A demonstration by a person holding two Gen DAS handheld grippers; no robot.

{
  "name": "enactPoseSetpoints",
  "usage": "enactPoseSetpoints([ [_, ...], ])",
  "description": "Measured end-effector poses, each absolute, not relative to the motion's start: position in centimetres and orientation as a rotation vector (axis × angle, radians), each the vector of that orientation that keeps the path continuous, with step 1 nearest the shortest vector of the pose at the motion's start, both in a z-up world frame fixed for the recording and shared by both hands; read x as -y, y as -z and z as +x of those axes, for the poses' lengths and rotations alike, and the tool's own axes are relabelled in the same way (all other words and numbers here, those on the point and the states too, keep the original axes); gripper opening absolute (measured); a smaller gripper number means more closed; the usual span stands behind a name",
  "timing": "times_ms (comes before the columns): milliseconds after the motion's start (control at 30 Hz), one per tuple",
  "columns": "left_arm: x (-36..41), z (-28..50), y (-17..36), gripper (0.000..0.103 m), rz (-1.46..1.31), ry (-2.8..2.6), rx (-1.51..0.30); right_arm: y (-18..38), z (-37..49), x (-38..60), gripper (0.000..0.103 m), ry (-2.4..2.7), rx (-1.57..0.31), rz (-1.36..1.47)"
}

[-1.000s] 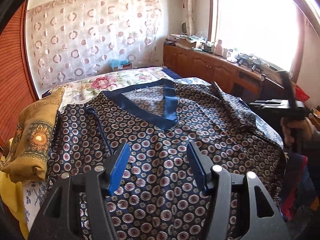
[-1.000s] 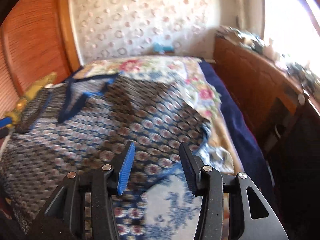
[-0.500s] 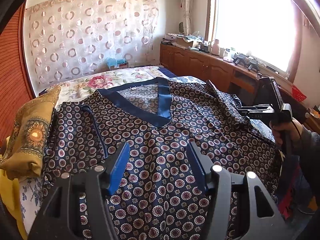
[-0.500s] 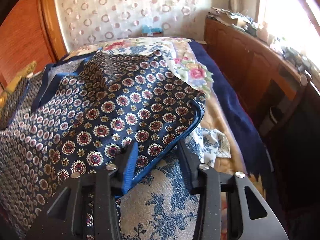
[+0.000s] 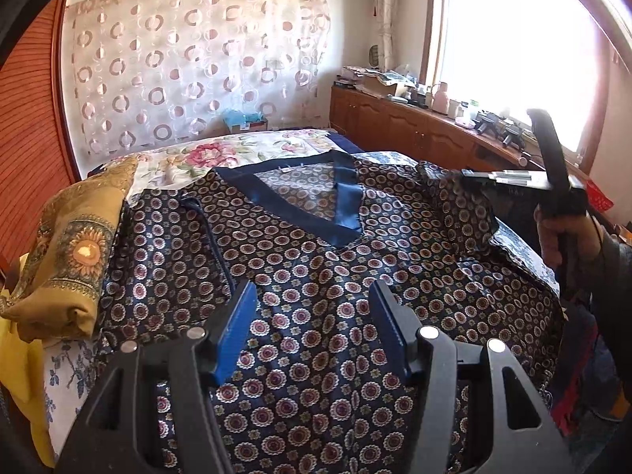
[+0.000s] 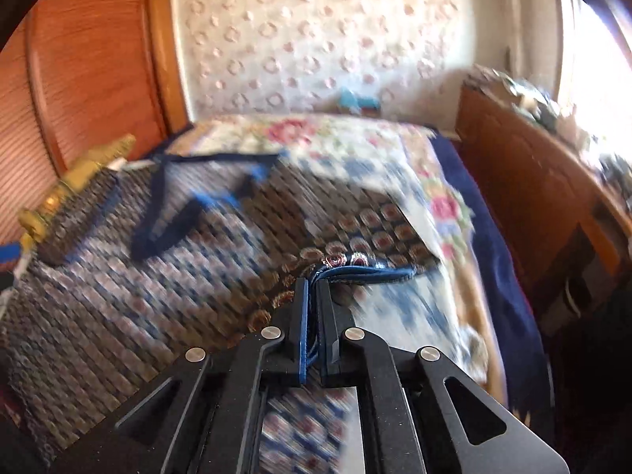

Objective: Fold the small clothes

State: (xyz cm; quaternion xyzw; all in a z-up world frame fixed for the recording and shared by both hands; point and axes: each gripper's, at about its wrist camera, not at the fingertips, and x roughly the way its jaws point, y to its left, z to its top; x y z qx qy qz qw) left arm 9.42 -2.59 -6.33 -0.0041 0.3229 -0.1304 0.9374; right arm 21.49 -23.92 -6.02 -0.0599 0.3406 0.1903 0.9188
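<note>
Now the right tool (image 6: pixel 312 288) is clamped tight on the blue-trimmed sleeve edge of the patterned shirt (image 6: pixel 166 276), which spreads ahead and to its left across the bed (image 6: pixel 486 213). Meanwhile the left tool (image 5: pixel 312 328) hangs spread wide above the shirt's (image 5: pixel 316 276) lower front, gripping nothing. A yellow cloth (image 5: pixel 67 252) lies bunched to its left, touching the shirt.

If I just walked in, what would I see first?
The big dark blue shirt covered in little round flowers, spread flat across the bed. At its right edge, the right gripper has its jaws shut on the shirt's blue-trimmed sleeve hem, while the left gripper hovers open over the shirt's middle. A golden sunflower cloth lies bunched on the left.
</note>
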Motion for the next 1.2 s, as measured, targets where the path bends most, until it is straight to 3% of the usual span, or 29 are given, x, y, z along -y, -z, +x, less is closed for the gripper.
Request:
enactPoseSetpoints([
  [67, 2.3, 9.3, 6.4, 0.058, -0.009, 0.263, -0.658, 5.1, 21.7, 22.1, 0.002, -0.448, -0.682, -0.125],
  [100, 2.3, 9.3, 6.3, 0.058, -0.007, 0.261, -0.657, 4.8, 21.7, 21.2, 0.008, -0.454, -0.673, -0.141],
  [167, 2.1, 9.2, 6.3, 0.058, -0.005, 0.257, -0.656, 4.4, 21.5, 20.0, 0.026, -0.443, -0.643, -0.191],
  [200, 2.0, 9.1, 6.2, 0.058, -0.006, 0.255, -0.654, 4.2, 21.4, 19.7, 0.040, -0.449, -0.636, -0.203],
  [233, 1.9, 9.1, 6.2, 0.058, -0.006, 0.254, -0.653, 4.1, 21.3, 19.7, 0.045, -0.457, -0.635, -0.196],
  [833, 1.3, 9.4, 6.6, 0.058, -0.020, 0.233, -0.657, 9.6, 24.8, 24.6, 0.046, -0.304, -0.852, -0.132],
  [1067, 0.8, 9.5, 7.0, 0.058, -0.020, 0.216, -0.668, 9.5, 28.5, 21.4, 0.046, -0.201, -0.793, -0.344],
  [1200, -0.1, 9.2, 7.2, 0.058, -0.029, 0.198, -0.669, 6.9, 29.5, 22.6, 0.046, -0.147, -0.705, -0.265],
])
